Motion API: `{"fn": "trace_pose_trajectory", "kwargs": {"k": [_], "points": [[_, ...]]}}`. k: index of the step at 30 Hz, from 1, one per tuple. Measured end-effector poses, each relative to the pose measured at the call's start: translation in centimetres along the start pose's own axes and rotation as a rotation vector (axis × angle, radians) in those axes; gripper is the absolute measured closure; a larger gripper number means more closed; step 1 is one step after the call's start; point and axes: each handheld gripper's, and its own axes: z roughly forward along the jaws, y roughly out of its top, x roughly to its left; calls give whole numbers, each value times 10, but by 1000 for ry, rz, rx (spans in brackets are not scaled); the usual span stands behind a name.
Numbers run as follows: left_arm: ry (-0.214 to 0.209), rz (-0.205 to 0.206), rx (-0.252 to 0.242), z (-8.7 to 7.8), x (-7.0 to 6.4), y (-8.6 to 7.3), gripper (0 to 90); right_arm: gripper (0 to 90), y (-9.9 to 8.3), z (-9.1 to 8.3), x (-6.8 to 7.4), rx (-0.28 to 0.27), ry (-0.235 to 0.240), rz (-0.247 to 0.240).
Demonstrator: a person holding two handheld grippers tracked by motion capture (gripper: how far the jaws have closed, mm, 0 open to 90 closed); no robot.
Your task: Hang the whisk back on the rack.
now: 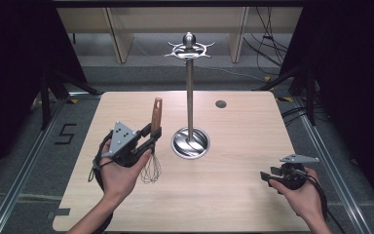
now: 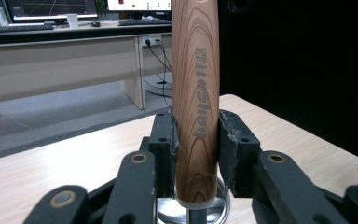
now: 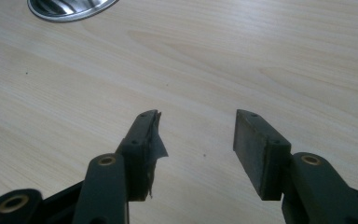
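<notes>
My left gripper is shut on a whisk's wooden handle, which stands upright; the wire whisk head hangs below the jaws, just above the table. In the left gripper view the handle is clamped between both pads, printed lettering facing me. A steel utensil stand rises just to the right: a round base dish, a tall pole and a ring of hooks on top. My right gripper hovers low at the table's right front, open with nothing between its fingers; the dish rim shows far ahead.
The light wooden table has a small dark grommet hole near its back edge. Black curtains flank both sides, with tripod legs at back left. A desk with monitors stands beyond the table in the left gripper view.
</notes>
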Motion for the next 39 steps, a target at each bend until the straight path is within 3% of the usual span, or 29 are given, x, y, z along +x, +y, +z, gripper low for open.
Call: {"fn": "trace_pose_trajectory", "kwargs": {"k": [4,7,11,14,32,36,39], "points": [[-1,1,-8,4,-3,4,683,510,0,0,0,0,1,2],[3,3,-11,5,-4,6,683,510,-1,3,-3,-46,-10,-44],[2,-2,-16,7,-6,8,683,510,0,-1,0,3,-5,0],[-1,-1,-19,8,-6,10,683,510,0,0,1,-3,-3,6],[-11,9,-27,14,-12,20,683,509,0,0,2,3,-4,16],[-17,-2,-27,15,-13,23,683,509,0,1,-1,-8,-5,-17],[-18,3,-29,16,-13,26,683,508,0,1,-1,-12,1,-14]]}}
